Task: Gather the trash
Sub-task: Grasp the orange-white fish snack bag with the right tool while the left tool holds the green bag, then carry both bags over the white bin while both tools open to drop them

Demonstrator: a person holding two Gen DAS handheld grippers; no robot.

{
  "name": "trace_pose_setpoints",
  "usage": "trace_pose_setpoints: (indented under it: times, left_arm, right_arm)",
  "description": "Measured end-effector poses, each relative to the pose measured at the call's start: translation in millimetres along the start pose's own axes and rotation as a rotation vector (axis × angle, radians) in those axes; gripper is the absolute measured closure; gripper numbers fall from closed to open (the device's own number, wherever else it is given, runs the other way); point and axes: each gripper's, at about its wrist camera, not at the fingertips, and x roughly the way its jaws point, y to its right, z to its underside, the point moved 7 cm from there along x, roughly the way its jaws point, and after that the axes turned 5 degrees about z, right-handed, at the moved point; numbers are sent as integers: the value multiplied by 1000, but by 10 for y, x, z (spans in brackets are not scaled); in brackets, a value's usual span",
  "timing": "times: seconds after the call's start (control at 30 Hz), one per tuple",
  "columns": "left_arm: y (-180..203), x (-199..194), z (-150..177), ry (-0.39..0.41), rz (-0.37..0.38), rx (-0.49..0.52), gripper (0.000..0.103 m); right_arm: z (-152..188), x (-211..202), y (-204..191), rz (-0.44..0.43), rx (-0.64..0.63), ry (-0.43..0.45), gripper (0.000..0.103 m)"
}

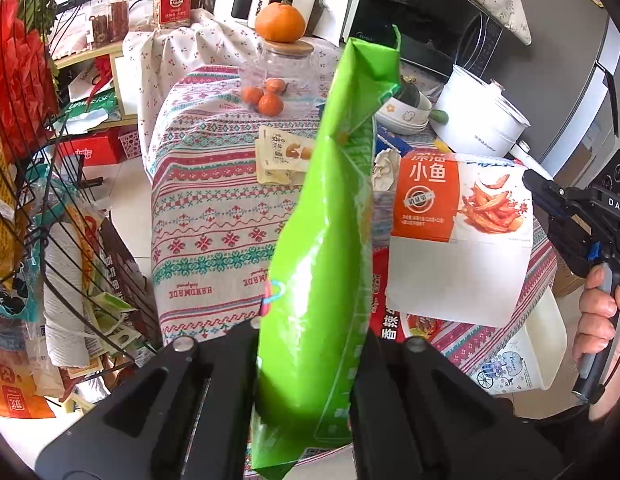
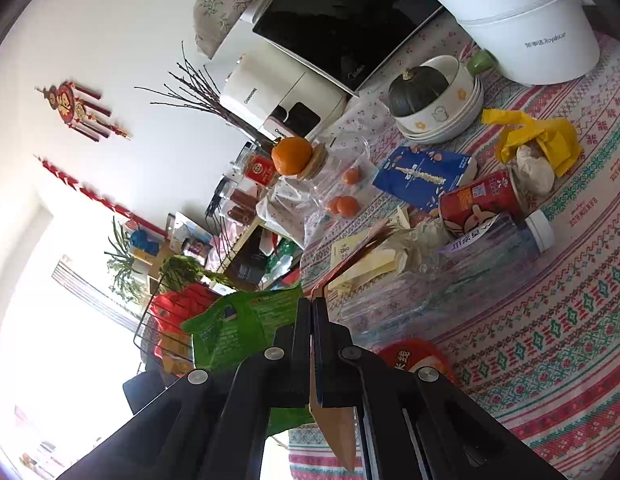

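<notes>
My left gripper (image 1: 310, 332) is shut on a tall green snack bag (image 1: 330, 220) and holds it upright above the floor in front of the table. The bag also shows in the right wrist view (image 2: 237, 324). My right gripper (image 2: 313, 300) is shut on an orange and white fish snack bag (image 1: 462, 236), held edge-on (image 2: 352, 264) over the table's front. On the table lie more trash: a blue wrapper (image 2: 424, 176), a red cup (image 2: 478, 200), a yellow wrapper (image 2: 538, 136), crumpled tissue (image 2: 532, 168), a plastic bottle (image 2: 490, 248) and a cream wrapper (image 1: 281, 156).
A wire basket (image 1: 49, 184) of wrappers stands at the left. The patterned table (image 2: 550, 340) carries a jar of oranges (image 1: 277, 80), stacked bowls with a squash (image 2: 434, 96), a white cooker (image 2: 526, 20) and a microwave (image 1: 422, 12). A white bin (image 1: 526, 356) sits under the table's right side.
</notes>
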Motion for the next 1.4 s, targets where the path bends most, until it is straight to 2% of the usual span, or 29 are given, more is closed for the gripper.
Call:
trace_pose_setpoints:
  times: [0.43, 0.7, 1.0, 1.17, 1.4]
  left_arm:
    - [533, -3, -160, 50, 70, 51, 100]
    - [1275, 70, -175, 52, 177, 107, 100]
    - [2270, 268, 77, 2, 338, 179, 100]
    - [2720, 406, 270, -40, 381, 250, 100]
    - [3159, 509, 549, -89, 426, 329, 100]
  right_arm:
    - [-195, -993, 310, 117, -48, 81, 101]
    - [-243, -1710, 650, 202, -26, 136, 101]
    - [-199, -2511, 1024, 279, 8, 196, 101]
    - [-128, -2941, 1293, 331, 55, 223, 101]
    - [53, -3471, 1791, 428, 127, 242, 101]
